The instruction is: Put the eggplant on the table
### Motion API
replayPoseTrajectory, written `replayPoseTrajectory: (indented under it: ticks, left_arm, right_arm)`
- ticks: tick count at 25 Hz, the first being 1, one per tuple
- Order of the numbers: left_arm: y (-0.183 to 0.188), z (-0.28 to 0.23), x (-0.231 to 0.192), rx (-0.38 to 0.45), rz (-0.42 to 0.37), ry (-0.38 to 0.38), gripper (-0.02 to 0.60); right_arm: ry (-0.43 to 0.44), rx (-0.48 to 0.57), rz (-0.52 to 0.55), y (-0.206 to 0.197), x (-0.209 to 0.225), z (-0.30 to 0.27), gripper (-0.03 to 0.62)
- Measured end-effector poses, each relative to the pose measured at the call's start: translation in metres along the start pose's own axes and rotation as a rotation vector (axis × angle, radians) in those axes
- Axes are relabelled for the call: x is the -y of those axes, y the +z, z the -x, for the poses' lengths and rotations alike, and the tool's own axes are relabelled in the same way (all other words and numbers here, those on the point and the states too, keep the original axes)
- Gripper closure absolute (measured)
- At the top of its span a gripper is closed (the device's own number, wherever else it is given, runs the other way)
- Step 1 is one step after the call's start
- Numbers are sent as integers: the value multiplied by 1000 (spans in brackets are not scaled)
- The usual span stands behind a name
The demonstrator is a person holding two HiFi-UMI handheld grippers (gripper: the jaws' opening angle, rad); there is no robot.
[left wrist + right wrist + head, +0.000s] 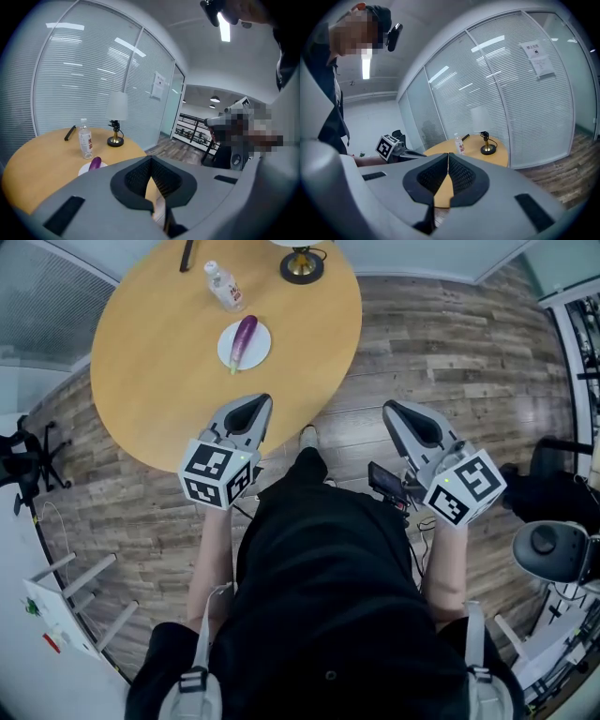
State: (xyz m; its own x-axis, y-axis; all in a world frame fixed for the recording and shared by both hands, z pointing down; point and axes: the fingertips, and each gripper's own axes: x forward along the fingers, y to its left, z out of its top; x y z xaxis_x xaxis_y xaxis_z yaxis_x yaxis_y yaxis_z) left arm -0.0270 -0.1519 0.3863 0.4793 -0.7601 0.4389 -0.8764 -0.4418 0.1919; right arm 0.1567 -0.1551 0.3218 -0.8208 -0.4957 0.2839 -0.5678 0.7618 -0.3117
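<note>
Eggplant: we see the eggplant [243, 340] lying on a white plate [261, 343] on the round desk [150, 362], ahead of both grippers and apart from them, nearer the left one.
Plate: it holds only the eggplant; a water bottle [224, 285] stands just beyond it.
Left gripper [253, 409]: at the desk's near edge; we find its fingers pressed together, nothing between them.
Right gripper [401, 416]: over the wooden floor [450, 352] beside the desk; fingers pressed together, empty.

Eggplant [243, 338] lay on a plate [261, 346] in the frame's upper left on the round table [159, 362], water bottle [225, 287] just above it, lamp [302, 266] right of the bottle.
</note>
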Motion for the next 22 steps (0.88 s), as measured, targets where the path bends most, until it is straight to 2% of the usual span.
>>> replayPoseTrajectory:
  ticks: [7, 11, 16, 22]
  left_arm:
    - [-29, 33, 69, 13, 35, -45, 571]
    - [-41, 60, 102, 42, 70, -40, 571]
    - [-61, 105, 135, 74, 122, -2, 571]
    - [-71, 149, 151, 109, 167, 84, 571]
  right_arm:
    - [19, -11, -23, -36, -22, 49, 576]
    - [52, -27, -33, -58, -38, 71, 577]
    - [118, -56, -39, -88, -70, 90, 576]
    - [236, -106, -26, -105, -101, 88, 577]
